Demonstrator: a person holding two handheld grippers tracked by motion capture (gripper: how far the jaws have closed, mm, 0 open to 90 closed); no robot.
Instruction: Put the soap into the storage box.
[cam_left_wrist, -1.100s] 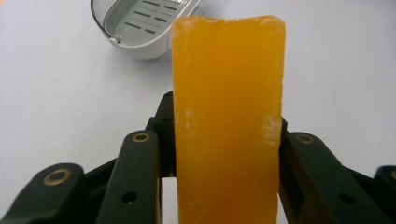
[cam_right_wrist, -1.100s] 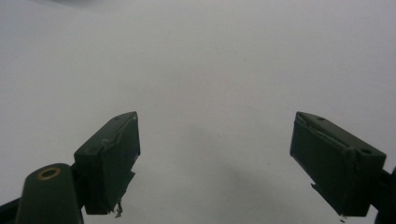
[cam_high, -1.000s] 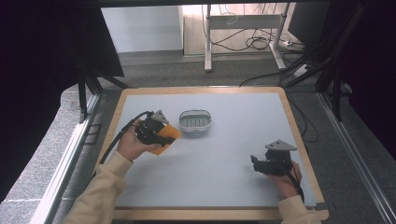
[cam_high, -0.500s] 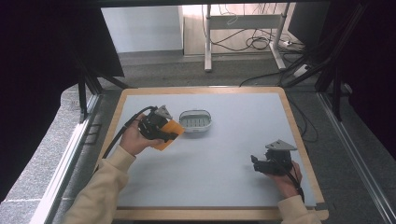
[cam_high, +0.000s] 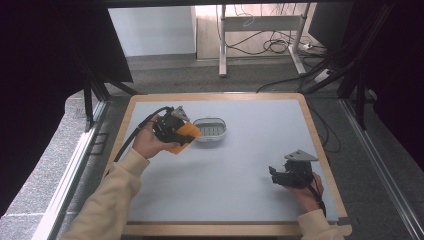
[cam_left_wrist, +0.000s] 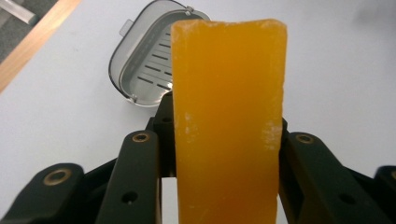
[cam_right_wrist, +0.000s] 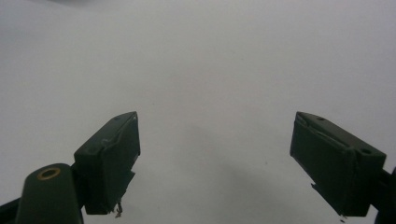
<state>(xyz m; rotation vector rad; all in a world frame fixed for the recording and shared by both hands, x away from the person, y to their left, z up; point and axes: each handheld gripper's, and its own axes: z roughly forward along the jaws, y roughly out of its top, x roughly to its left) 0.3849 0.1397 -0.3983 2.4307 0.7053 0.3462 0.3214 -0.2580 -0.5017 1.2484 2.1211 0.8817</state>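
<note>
Orange and slightly translucent, a flat rectangular soap bar (cam_left_wrist: 229, 126) is standing up between the jaws of the left gripper (cam_left_wrist: 223, 158), its broad face showing pale scuffs along the edges and its top corners looking a little rounded. Both black jaws are pressing against its long sides, clamping it low down while most of its length is rising clear above them. In the high view the soap bar (cam_high: 183, 136) is being held above the left part of the table, just beside a grey oval soap dish (cam_high: 211, 129) whose slotted white drain tray is showing inside; in the left gripper view that soap dish (cam_left_wrist: 144, 56) is lying beyond the bar and partly behind it. A pale grey mat (cam_high: 240, 165) is covering the table, framed by a light wooden rim (cam_high: 320, 145). Beyond the far edge, a grey carpeted floor is running to a desk frame with loose cables (cam_high: 270, 45) beneath it, and dark curtains are hanging on both sides. The right gripper (cam_right_wrist: 215, 163) is hovering over bare mat near the right edge, its jaws standing wide apart with nothing between them.
</note>
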